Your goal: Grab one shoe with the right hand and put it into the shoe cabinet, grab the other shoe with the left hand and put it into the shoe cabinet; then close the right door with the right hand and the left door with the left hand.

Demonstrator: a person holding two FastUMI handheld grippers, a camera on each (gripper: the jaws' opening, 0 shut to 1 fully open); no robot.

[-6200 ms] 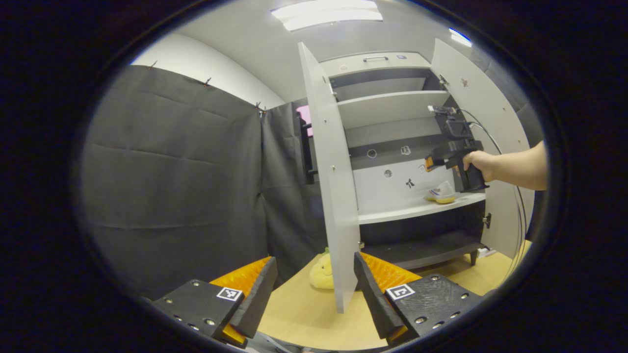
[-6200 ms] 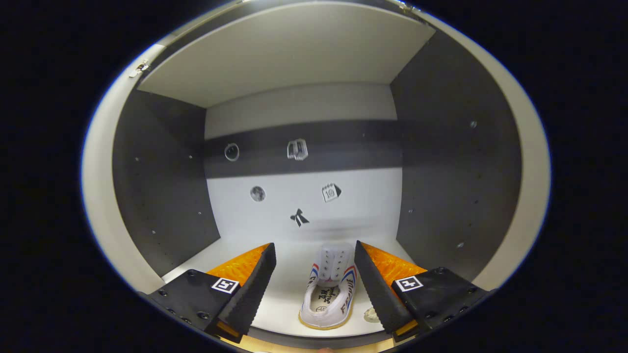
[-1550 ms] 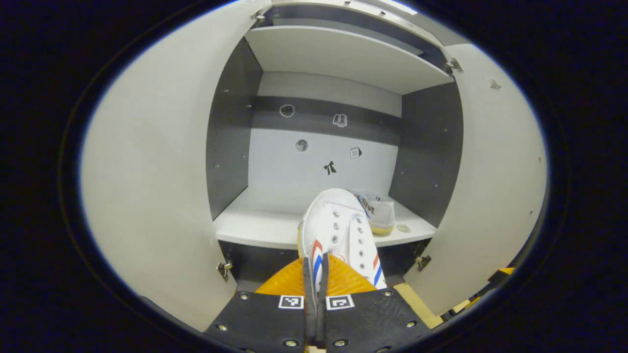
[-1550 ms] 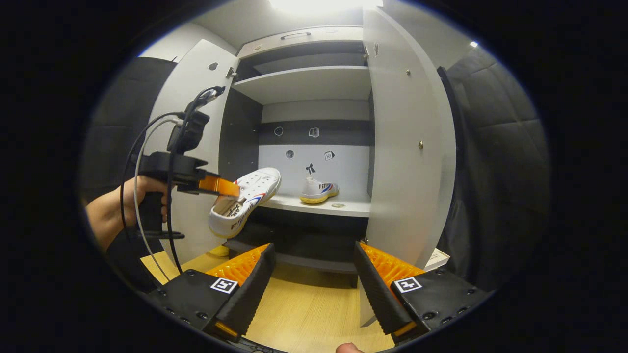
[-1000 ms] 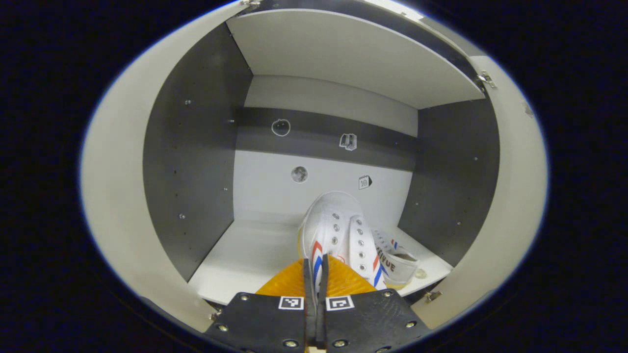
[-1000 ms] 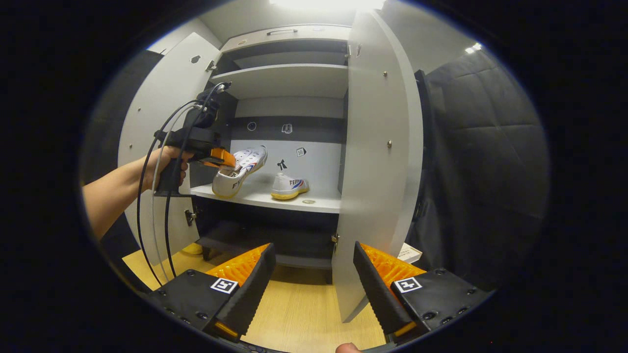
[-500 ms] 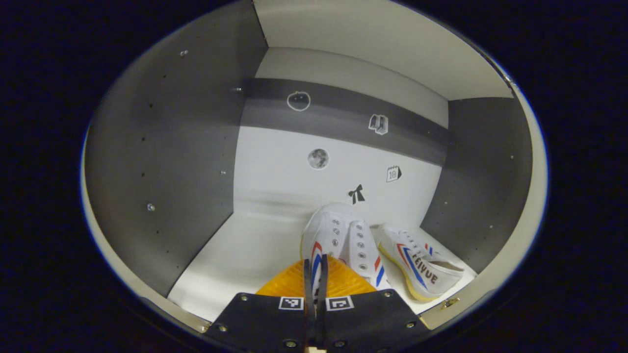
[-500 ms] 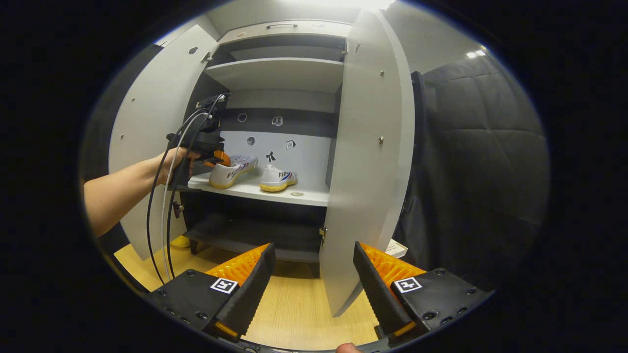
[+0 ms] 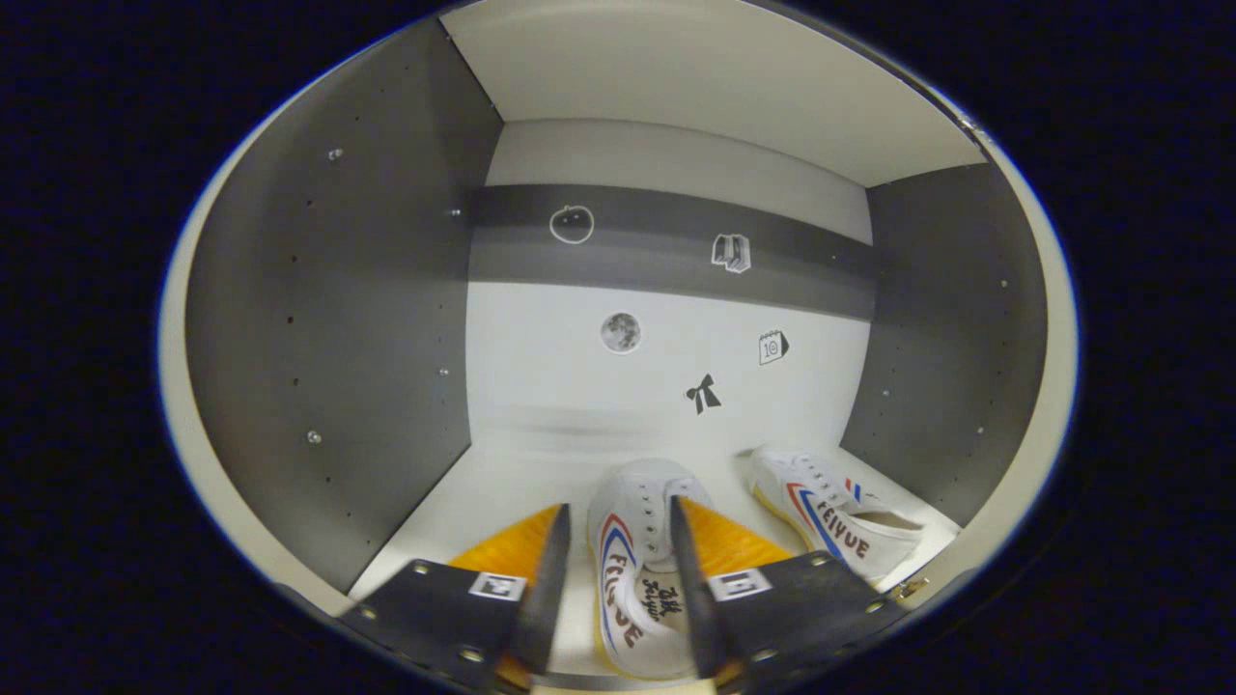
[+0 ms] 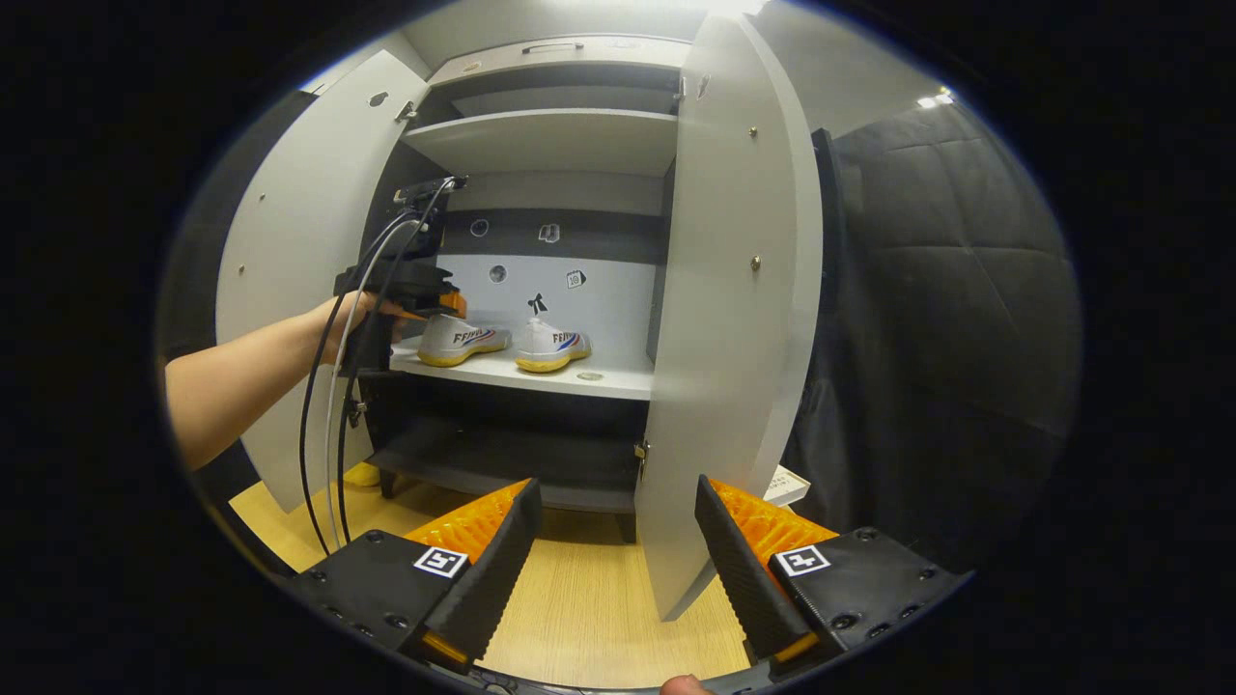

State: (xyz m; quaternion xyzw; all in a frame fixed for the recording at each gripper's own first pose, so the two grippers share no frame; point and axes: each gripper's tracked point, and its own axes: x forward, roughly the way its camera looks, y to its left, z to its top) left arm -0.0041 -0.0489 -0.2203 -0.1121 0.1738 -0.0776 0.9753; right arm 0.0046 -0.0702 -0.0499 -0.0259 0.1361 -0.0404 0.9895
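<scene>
While both claws gape, two laced canvas shoes (image 9: 632,569) on smooth shelf (image 9: 502,483).

We see a white shelf (image 9: 502,483) bearing two white shoes — the near shoe (image 9: 632,569) at 6 o'clock, the other shoe (image 9: 835,516) at 4 o'clock.

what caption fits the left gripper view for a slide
Left gripper open around a white sneaker on the cabinet shelf, its pair alongside.
</scene>
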